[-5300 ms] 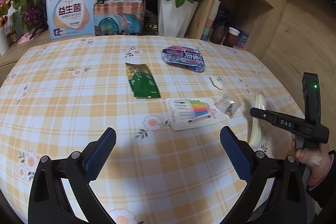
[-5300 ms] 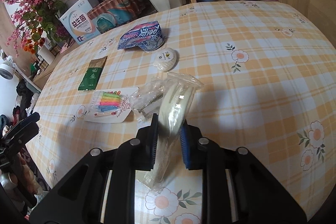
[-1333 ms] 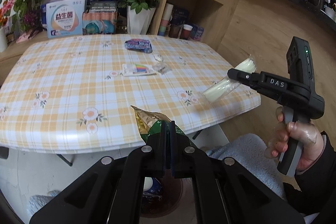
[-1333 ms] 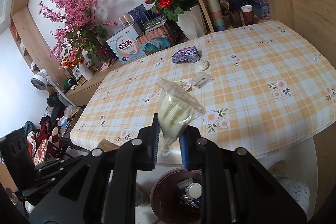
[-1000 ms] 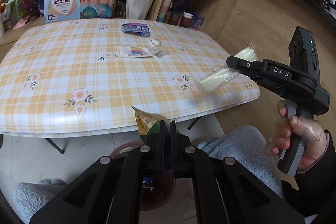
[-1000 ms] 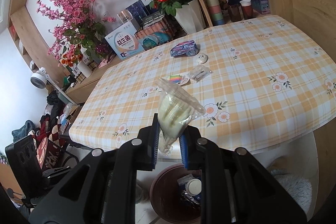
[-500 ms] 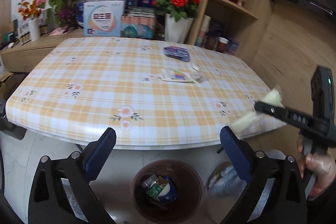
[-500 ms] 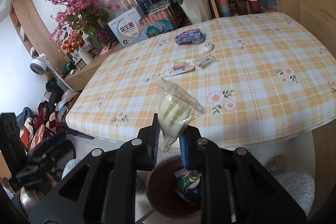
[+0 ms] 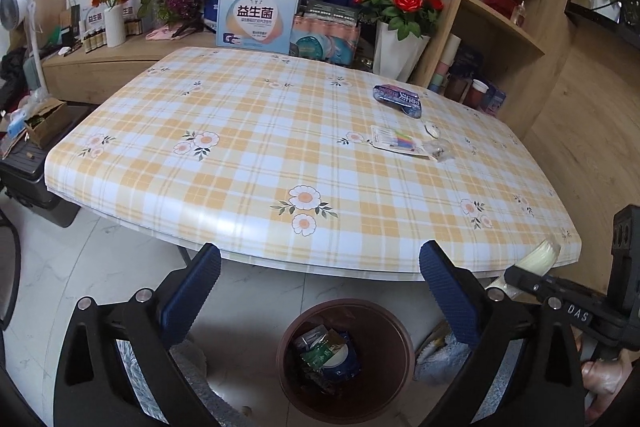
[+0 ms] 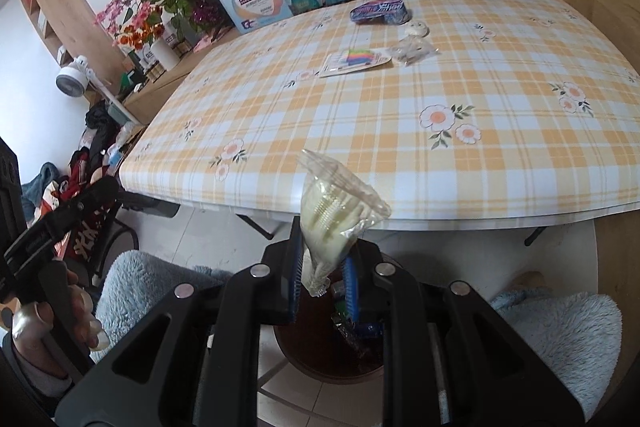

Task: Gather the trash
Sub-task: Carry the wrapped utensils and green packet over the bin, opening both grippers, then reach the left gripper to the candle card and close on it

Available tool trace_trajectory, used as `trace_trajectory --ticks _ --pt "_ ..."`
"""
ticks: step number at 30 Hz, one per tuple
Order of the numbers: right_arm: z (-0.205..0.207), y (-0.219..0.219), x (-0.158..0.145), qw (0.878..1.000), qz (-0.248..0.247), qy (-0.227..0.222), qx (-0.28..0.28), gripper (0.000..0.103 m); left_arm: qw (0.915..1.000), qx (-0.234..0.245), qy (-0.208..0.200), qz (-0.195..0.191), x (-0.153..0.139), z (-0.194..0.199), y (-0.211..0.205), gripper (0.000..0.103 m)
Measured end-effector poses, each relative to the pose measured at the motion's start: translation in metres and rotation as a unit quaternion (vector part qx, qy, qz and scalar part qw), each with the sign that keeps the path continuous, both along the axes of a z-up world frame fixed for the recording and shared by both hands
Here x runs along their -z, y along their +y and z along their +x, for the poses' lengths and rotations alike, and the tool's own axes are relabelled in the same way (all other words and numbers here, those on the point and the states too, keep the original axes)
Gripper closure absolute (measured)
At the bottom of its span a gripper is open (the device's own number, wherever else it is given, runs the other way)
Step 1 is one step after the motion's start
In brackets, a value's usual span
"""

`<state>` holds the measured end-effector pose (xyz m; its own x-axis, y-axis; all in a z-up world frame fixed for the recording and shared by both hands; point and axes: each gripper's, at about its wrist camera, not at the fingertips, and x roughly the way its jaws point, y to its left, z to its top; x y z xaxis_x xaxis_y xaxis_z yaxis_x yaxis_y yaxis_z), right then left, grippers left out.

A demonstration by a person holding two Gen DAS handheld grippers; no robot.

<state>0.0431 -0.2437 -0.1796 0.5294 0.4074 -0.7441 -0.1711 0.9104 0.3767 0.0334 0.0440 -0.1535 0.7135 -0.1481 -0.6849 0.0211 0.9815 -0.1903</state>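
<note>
My left gripper (image 9: 320,285) stands wide open and empty above the brown trash bin (image 9: 384,391) on the floor, where the green wrapper (image 9: 322,349) now lies among other trash. My right gripper (image 10: 322,269) is shut on a clear plastic pack of pale yellow picks (image 10: 332,217), held just over the same bin (image 10: 316,359) below the table edge. That pack (image 9: 538,259) also shows at the right of the left wrist view. On the plaid table (image 9: 240,147) remain a blue-purple wrapper (image 9: 398,97), a card of coloured picks (image 9: 398,143), a small clear bag (image 9: 438,149) and a small white piece (image 9: 432,129).
Boxes, flower vases and a wooden shelf (image 9: 512,27) line the table's far side. A fluffy blue-grey slipper or rug (image 10: 560,331) lies beside the bin. Bags and clutter (image 10: 80,167) sit on the floor at the left. A hand (image 10: 52,311) grips the left tool.
My left gripper opened and dropped the green wrapper into the bin, then tilted up toward the table. My right gripper sank with the pack toward the bin.
</note>
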Motion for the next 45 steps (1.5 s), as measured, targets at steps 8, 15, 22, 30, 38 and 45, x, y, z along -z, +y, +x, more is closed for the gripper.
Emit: trace_trajectory --ticks 8,15,22,30,38,45 --pt "-0.003 0.018 0.008 0.999 -0.017 0.019 -0.030 0.080 0.9999 -0.014 0.002 0.003 0.002 -0.002 0.007 0.006" --pt "-0.005 0.029 0.009 0.998 -0.022 0.021 -0.046 0.066 0.9998 -0.016 0.007 0.005 0.006 -0.001 0.009 0.006" --pt "-0.002 0.024 0.000 0.999 -0.038 -0.002 -0.026 0.020 0.9998 -0.017 0.006 0.008 0.007 0.000 0.010 0.006" --pt "0.017 0.000 -0.013 0.996 -0.077 -0.029 0.022 0.006 0.9998 -0.006 0.011 0.015 0.012 0.006 0.009 0.006" --pt "0.046 -0.034 -0.014 0.993 -0.096 -0.033 0.052 0.006 0.9978 0.059 -0.005 0.029 0.007 0.029 -0.010 0.006" --pt "0.079 -0.054 -0.007 0.990 -0.123 -0.029 0.068 0.006 0.9935 0.107 -0.003 0.038 0.007 0.077 -0.033 0.006"
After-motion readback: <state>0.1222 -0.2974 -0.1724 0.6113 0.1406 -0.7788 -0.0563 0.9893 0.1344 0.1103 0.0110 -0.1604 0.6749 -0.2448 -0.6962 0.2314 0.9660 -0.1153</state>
